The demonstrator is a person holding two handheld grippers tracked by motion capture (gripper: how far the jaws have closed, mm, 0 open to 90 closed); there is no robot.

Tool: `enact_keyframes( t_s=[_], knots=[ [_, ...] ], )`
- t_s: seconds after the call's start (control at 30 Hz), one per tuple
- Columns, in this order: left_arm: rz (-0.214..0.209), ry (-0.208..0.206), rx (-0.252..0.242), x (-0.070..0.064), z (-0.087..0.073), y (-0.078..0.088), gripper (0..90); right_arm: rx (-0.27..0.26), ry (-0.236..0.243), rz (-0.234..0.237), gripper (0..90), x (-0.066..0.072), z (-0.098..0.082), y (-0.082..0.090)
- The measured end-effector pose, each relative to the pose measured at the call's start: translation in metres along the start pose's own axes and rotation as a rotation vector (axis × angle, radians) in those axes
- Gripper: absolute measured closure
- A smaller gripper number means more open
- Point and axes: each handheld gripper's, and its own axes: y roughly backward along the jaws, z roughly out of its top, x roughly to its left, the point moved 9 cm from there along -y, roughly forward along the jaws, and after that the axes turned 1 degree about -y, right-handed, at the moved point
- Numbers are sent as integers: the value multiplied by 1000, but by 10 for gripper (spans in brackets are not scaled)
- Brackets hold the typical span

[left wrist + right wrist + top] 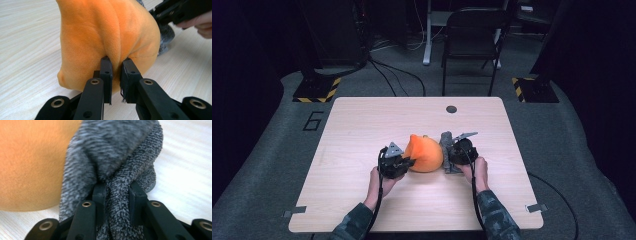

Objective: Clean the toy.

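Note:
An orange plush cloth lies bunched in the middle of the wooden table. My left gripper is at its left side, shut on a pinched fold of the orange plush. A grey fuzzy cloth lies against the plush's right side. My right gripper is shut on a gathered fold of that grey cloth, with the orange plush just to its left. The right gripper and a hand also appear in the left gripper view, top right.
A round hole sits near the table's far edge. Behind the table stand a black folding chair and floor stands with yellow-black striped bases. Cables run across the floor. Bare tabletop surrounds the cloths.

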Motion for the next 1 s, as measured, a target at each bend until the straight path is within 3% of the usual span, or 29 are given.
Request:
enact_keyframes(
  t_s=[0.07,0.13,0.2,0.3,0.37,0.47,0.57,0.6,0.7,0.73,0.87,0.93,1.0],
  knots=[
    [-3,11,-2,1,0,0,808,-30,-17,-1,722,-3,6,10],
    [0,7,-2,2,0,0,808,-110,-33,-4,724,-5,19,29],
    [-1,3,0,2,0,0,808,-155,-28,11,724,-1,28,44],
    [-2,9,0,2,0,-1,807,-216,-4,59,724,17,43,66],
    [-4,6,4,3,-1,0,807,-213,17,86,723,29,45,67],
    [-2,6,4,3,-1,0,803,-153,66,98,723,47,41,56],
    [0,18,-2,3,-1,-2,801,-136,119,40,723,51,38,43],
    [2,19,-4,3,-1,-2,802,-132,112,32,723,53,38,43],
    [9,11,-5,3,-1,-2,803,-160,139,21,721,53,42,50],
    [7,15,-6,2,0,-2,803,-174,125,19,721,57,44,53],
    [1,12,-7,-4,1,-2,803,-261,192,36,717,82,55,64],
    [12,2,-6,-3,1,-2,804,-248,232,23,715,95,54,61],
    [13,8,-3,-1,0,-2,804,-227,271,-16,717,96,51,55]
  ],
)
